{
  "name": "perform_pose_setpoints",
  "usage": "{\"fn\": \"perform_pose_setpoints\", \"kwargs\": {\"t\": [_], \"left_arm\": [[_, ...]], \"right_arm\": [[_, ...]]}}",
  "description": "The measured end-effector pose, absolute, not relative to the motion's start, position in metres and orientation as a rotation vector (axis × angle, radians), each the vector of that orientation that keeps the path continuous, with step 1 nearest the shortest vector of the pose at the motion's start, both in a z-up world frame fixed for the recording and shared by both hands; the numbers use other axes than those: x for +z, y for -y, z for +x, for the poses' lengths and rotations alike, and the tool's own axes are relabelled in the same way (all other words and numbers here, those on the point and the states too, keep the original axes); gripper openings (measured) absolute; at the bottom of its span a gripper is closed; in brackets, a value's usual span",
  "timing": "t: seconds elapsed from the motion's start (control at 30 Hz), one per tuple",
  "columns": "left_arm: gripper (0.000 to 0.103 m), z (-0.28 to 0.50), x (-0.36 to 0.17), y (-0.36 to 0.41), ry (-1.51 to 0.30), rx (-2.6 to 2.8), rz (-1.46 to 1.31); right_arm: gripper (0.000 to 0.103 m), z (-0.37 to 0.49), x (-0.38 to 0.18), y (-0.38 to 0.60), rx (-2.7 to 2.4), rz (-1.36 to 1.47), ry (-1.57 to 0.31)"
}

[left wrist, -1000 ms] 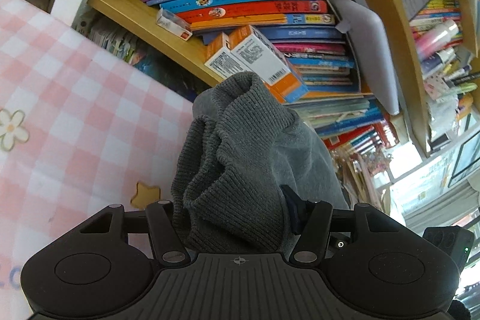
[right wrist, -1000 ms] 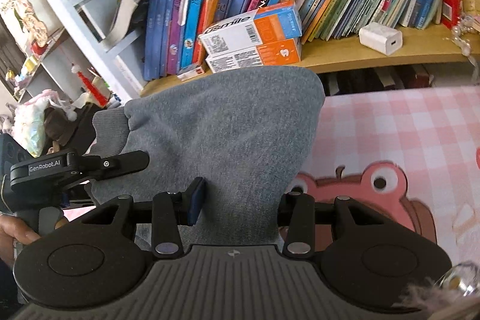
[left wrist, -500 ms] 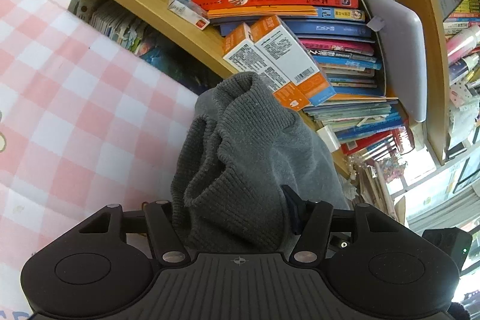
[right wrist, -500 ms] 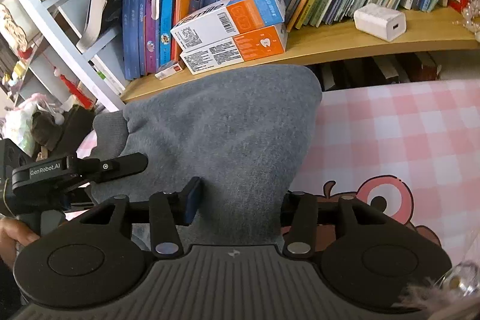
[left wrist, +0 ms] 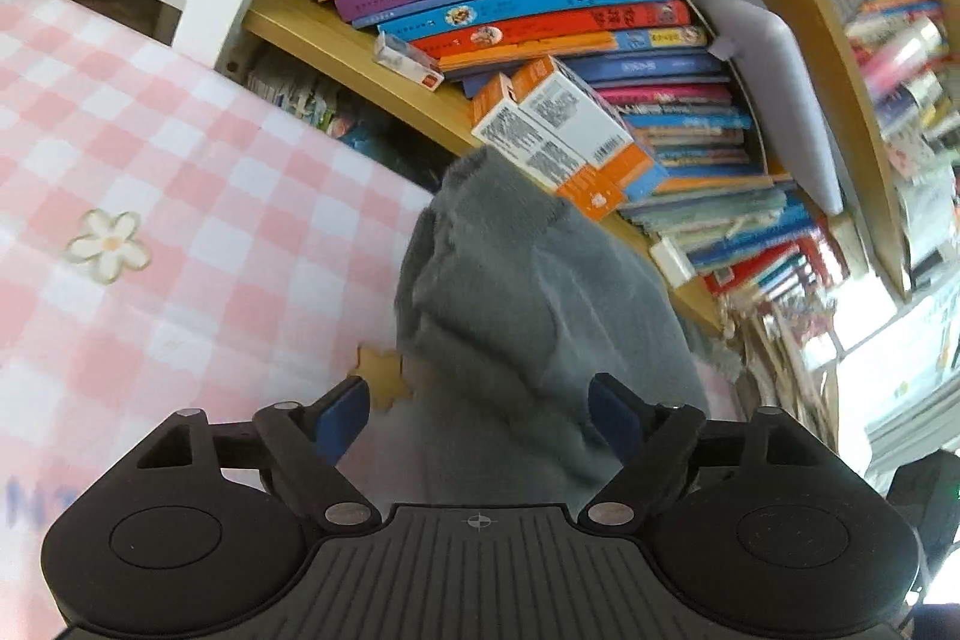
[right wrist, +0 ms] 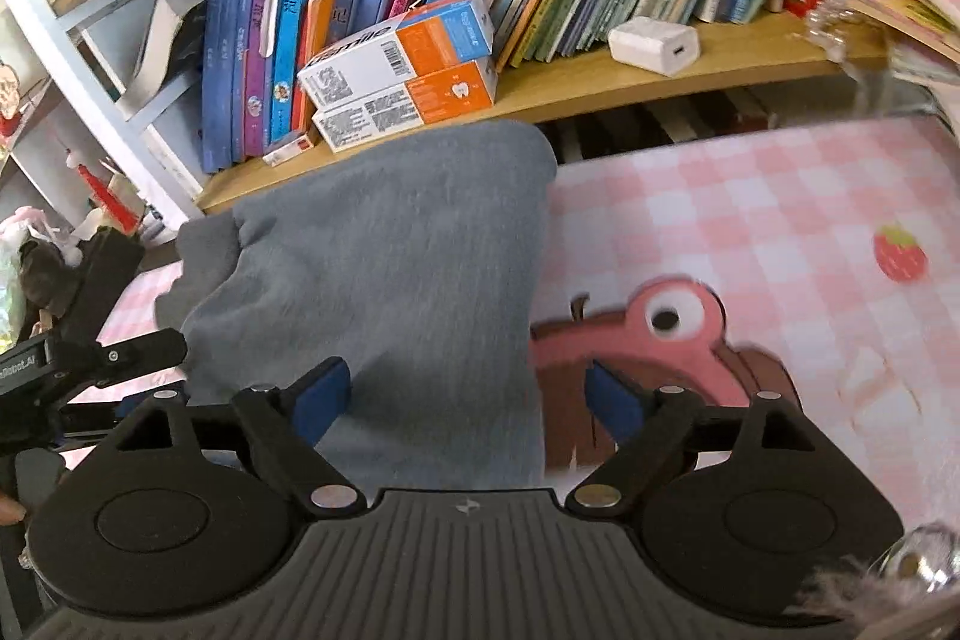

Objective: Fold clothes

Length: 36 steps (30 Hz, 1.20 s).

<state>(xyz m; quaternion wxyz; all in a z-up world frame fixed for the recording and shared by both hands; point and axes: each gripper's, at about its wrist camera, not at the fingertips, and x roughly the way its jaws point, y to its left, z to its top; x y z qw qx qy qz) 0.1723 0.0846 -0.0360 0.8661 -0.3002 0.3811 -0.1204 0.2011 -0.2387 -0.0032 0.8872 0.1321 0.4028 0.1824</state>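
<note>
Right wrist | "GenRobot.AI" on left gripper (right wrist: 90, 370) | both grippers' fingers apart | grey sweater (right wrist: 390, 280) released

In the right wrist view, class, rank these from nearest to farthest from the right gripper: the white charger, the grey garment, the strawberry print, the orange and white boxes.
1. Grey garment: between the open fingers of the right gripper.
2. Strawberry print: on the pink mat, far right.
3. Orange and white boxes: on the shelf, beyond the garment.
4. White charger: on the shelf, right of the boxes; too close to call with them.
</note>
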Motion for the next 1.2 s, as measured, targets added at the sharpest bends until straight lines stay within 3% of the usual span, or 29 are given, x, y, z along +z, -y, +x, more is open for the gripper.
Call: {"fn": "perform_pose_setpoints", "kwargs": {"t": [0.33, 0.6, 1.2], "left_arm": [[0.084, 0.105, -0.027, -0.059, -0.821, -0.236, -0.498], [0.085, 0.070, -0.023, -0.036, -0.790, -0.144, -0.347], [0.100, 0.025, -0.010, -0.021, -0.637, -0.021, -0.162]], "right_arm": [[0.087, 0.130, -0.001, 0.233, 0.326, 0.244, -0.860], [0.089, 0.080, 0.006, 0.220, 0.194, 0.101, -0.737], [0.103, 0.037, 0.005, 0.207, 0.191, 0.030, -0.717]]}}
